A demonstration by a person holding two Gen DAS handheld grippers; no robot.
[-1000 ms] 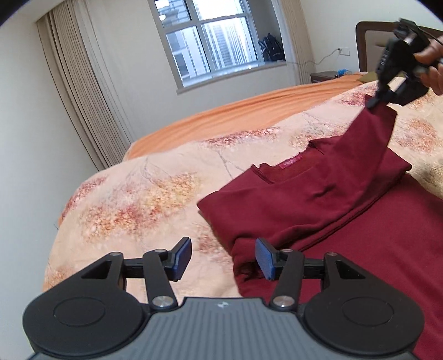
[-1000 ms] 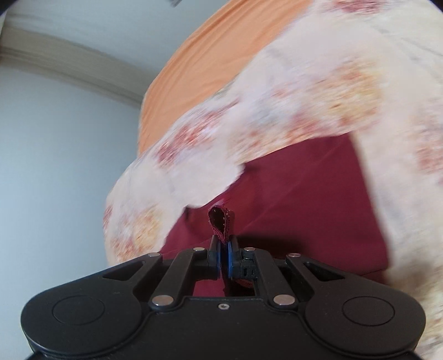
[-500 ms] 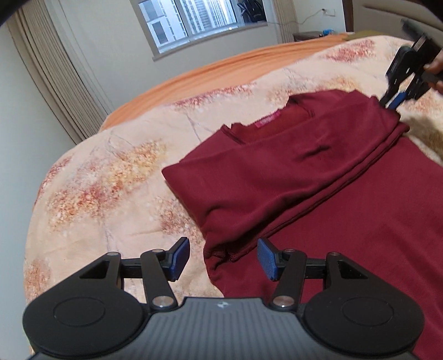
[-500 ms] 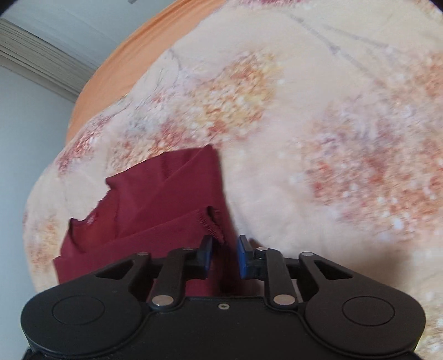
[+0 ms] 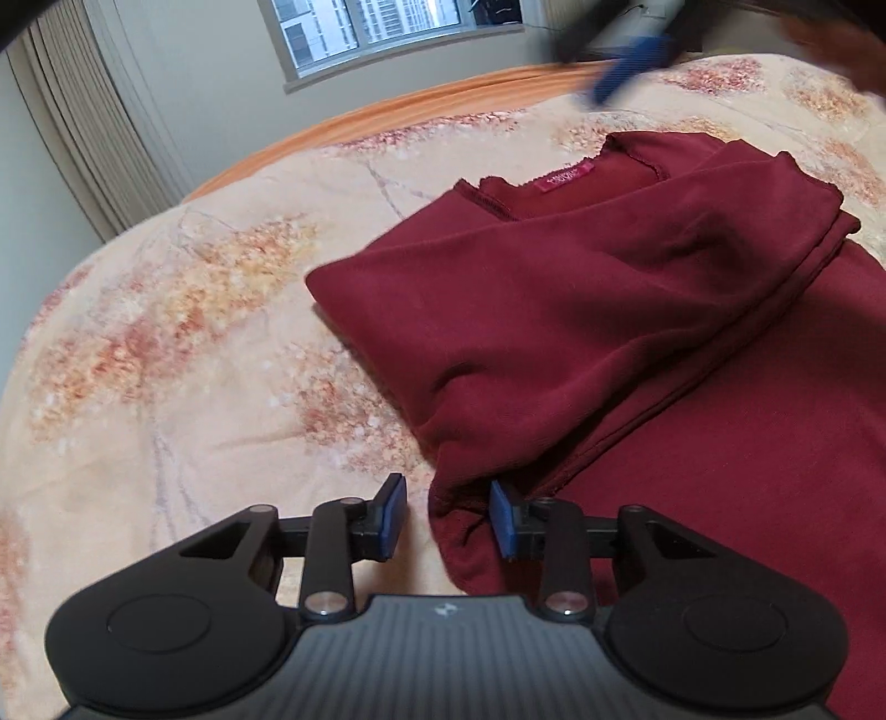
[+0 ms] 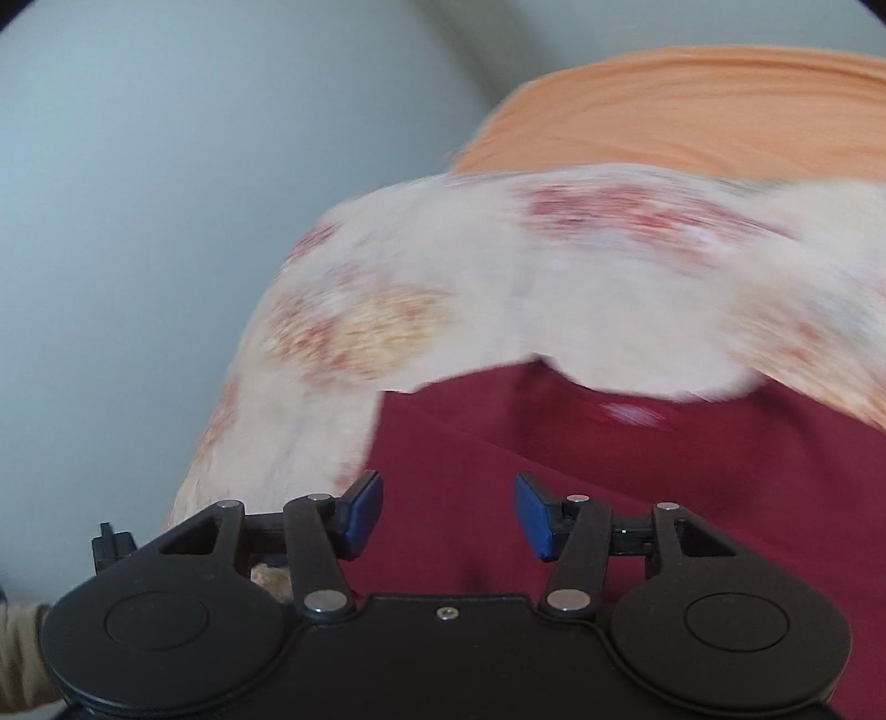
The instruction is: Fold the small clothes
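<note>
A dark red top point(image 5: 554, 310) lies on the bed, one sleeve folded across its body and a pink neck label point(image 5: 565, 177) showing. My left gripper point(image 5: 448, 518) is low at the top's near left corner. Its jaws are closing with the folded edge between them; the right pad touches cloth, the left pad stands clear. My right gripper point(image 5: 626, 61) is a blur above the far side of the bed. In its own view the right gripper point(image 6: 448, 515) hangs over the red top point(image 6: 609, 471), its jaws opening with nothing between them.
The bed carries a floral quilt point(image 5: 194, 343) over an orange sheet point(image 5: 421, 105). A window point(image 5: 387, 27) and a curtain point(image 5: 94, 127) stand behind it. A blurred hand point(image 5: 830, 44) is at the top right; the quilt's left edge drops off.
The right gripper let go of the sleeve, which now lies folded over the top, then swung away and opened. The left gripper sank to the top's near corner and its jaws narrowed.
</note>
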